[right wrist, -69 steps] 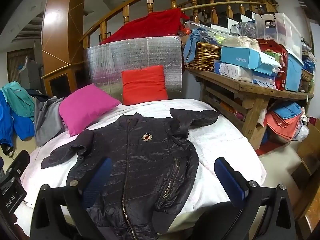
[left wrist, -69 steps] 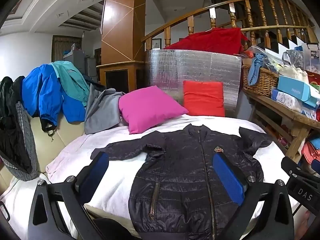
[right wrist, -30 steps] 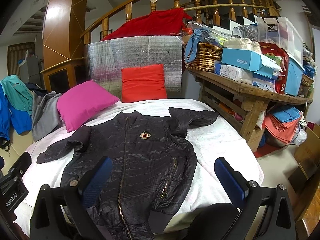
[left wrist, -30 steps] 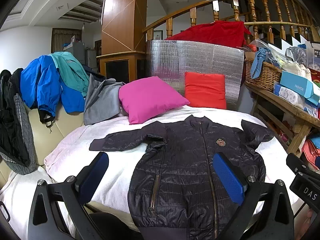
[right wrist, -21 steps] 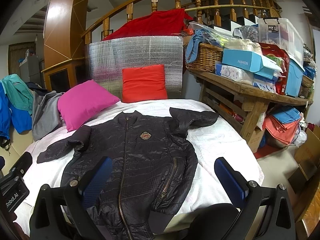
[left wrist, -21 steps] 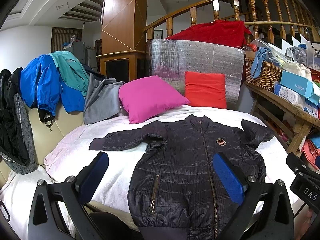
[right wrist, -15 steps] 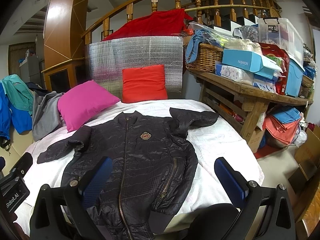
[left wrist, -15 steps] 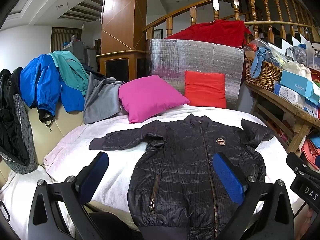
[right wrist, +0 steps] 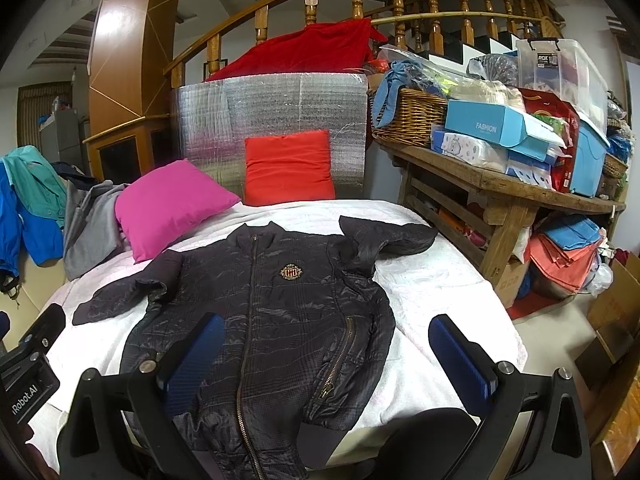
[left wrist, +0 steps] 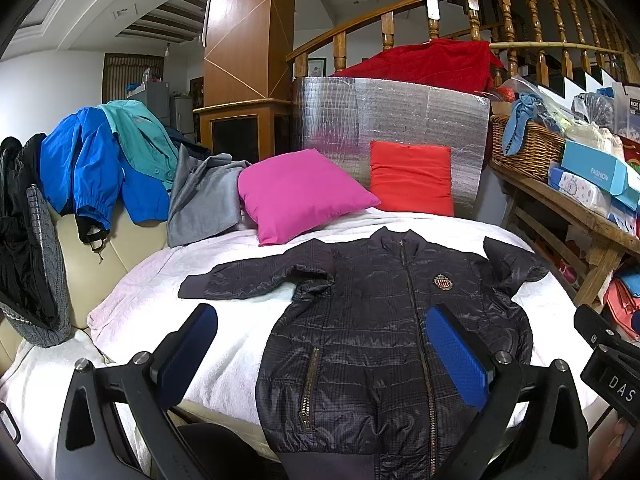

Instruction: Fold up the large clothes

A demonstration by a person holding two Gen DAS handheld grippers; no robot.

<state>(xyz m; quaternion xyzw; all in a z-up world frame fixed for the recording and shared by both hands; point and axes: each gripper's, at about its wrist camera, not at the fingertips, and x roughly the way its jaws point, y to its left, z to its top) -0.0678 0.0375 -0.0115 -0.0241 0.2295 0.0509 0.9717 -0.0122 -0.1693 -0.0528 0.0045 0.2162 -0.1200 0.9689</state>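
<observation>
White bedspread (left wrist: 248, 332), flat zipped black jacket (left wrist: 372, 328)

- Jacket (left wrist: 372, 320): black, faint plaid quilting, gold-red crest
- Pillow (left wrist: 300, 194): magenta
- Cushion (left wrist: 412, 178): red
- Bed cover (left wrist: 224, 336): white
- Gripper pads (left wrist: 456, 354): blue

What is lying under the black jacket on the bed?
Under the black jacket lies a white cover spread across the bed; it shows on both sides of the jacket. The part of the cover directly beneath the jacket is hidden.
</observation>
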